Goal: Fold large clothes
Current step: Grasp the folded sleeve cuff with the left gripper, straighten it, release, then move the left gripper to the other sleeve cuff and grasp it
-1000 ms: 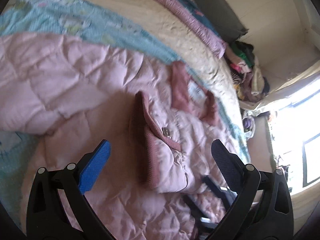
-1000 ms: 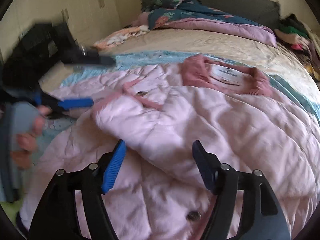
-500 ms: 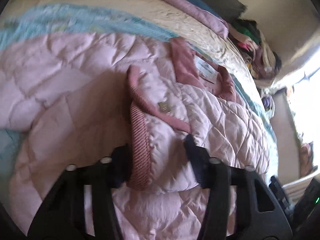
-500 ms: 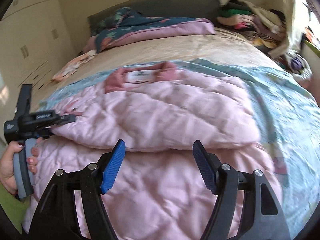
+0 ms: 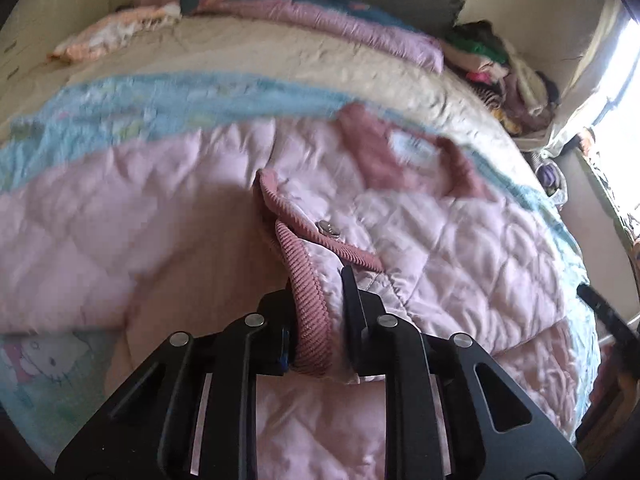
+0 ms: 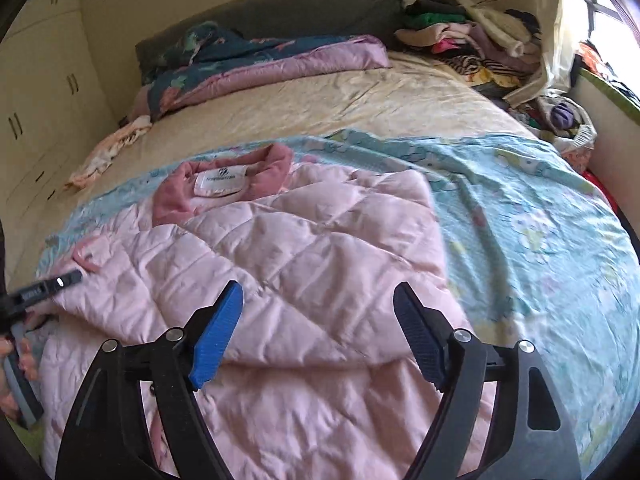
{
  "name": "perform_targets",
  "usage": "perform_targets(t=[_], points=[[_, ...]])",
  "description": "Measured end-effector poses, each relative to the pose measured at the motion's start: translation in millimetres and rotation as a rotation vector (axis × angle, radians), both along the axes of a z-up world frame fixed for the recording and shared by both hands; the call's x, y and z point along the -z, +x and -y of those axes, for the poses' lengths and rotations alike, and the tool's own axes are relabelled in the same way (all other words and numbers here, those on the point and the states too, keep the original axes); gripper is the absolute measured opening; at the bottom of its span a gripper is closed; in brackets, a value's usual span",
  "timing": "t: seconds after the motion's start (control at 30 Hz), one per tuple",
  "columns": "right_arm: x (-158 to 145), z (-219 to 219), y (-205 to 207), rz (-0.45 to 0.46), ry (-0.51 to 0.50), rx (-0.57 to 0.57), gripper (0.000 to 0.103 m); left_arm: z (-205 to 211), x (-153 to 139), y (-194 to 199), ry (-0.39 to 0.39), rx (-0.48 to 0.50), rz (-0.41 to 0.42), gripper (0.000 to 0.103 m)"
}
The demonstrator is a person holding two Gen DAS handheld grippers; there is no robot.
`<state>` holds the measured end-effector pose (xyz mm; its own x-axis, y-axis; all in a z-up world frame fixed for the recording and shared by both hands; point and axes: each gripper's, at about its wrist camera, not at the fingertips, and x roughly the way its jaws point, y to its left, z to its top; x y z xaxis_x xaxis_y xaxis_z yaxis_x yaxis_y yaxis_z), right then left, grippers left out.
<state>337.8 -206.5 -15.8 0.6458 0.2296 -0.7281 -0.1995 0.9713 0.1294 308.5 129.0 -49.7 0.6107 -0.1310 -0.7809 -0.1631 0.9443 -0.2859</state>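
Note:
A pink quilted jacket (image 6: 312,248) lies spread on the bed, its darker pink collar (image 6: 224,184) with a white label towards the headboard. One sleeve is folded across the body. My left gripper (image 5: 318,320) is shut on the sleeve's ribbed corduroy cuff (image 5: 308,300), beside a metal snap button (image 5: 327,228). My right gripper (image 6: 320,336) is open and empty, hovering over the lower middle of the jacket. The left gripper also shows in the right wrist view (image 6: 44,286), at the jacket's left edge.
A light blue cartoon-print blanket (image 6: 520,216) lies under the jacket on a beige sheet (image 6: 320,100). A rolled purple and teal duvet (image 6: 256,60) lies by the headboard. A pile of clothes (image 6: 472,36) sits at the far right corner. Wardrobe doors (image 6: 36,92) stand left.
My left gripper moved onto the sleeve cuff and closed on it. My right gripper swung right, from beside the left hand to over the jacket's middle, staying open.

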Motion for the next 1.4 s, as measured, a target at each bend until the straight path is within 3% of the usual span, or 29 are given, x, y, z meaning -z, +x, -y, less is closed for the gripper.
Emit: perform_targets(t=[0.17, 0.43, 0.7, 0.9, 1.13, 1.2, 1.33, 1.4], points=[[10.3, -13.9, 20.6, -0.036, -0.053, -0.043, 0.077, -1.8, 14.5, -2.2, -0.007, -0.006, -0.02, 0.013], [57.0, 3.3, 45.1, -0.179, -0.081, 0.023, 0.077, -2.7, 16.7, -2.6, -0.017, -0.004, -0.022, 0.015], [72.4, 5.2, 44.1, -0.174, -0.065, 0.042, 0.077, -0.3, 18.3, 0.0, -0.02, -0.004, -0.026, 0.016], [57.4, 1.1, 31.4, -0.146, -0.046, 0.03, 0.08, 5.3, 9.6, -2.1, 0.021, -0.001, -0.03, 0.022], [25.3, 2.5, 9.3, -0.084, 0.029, 0.035, 0.095, 10.1, -7.7, -12.3, 0.05, 0.001, -0.002, 0.06], [20.7, -0.9, 3.1, -0.079, 0.036, 0.028, 0.097, 10.4, -12.1, -16.0, 0.051, -0.001, 0.003, 0.065], [13.8, -11.7, -8.0, -0.071, 0.038, 0.003, 0.098, 9.3, -19.8, -23.9, 0.07, -0.024, 0.013, 0.094], [7.8, -17.5, -14.5, -0.062, 0.05, -0.01, 0.098, 8.8, -22.6, -27.7, 0.08, -0.037, 0.008, 0.094]])
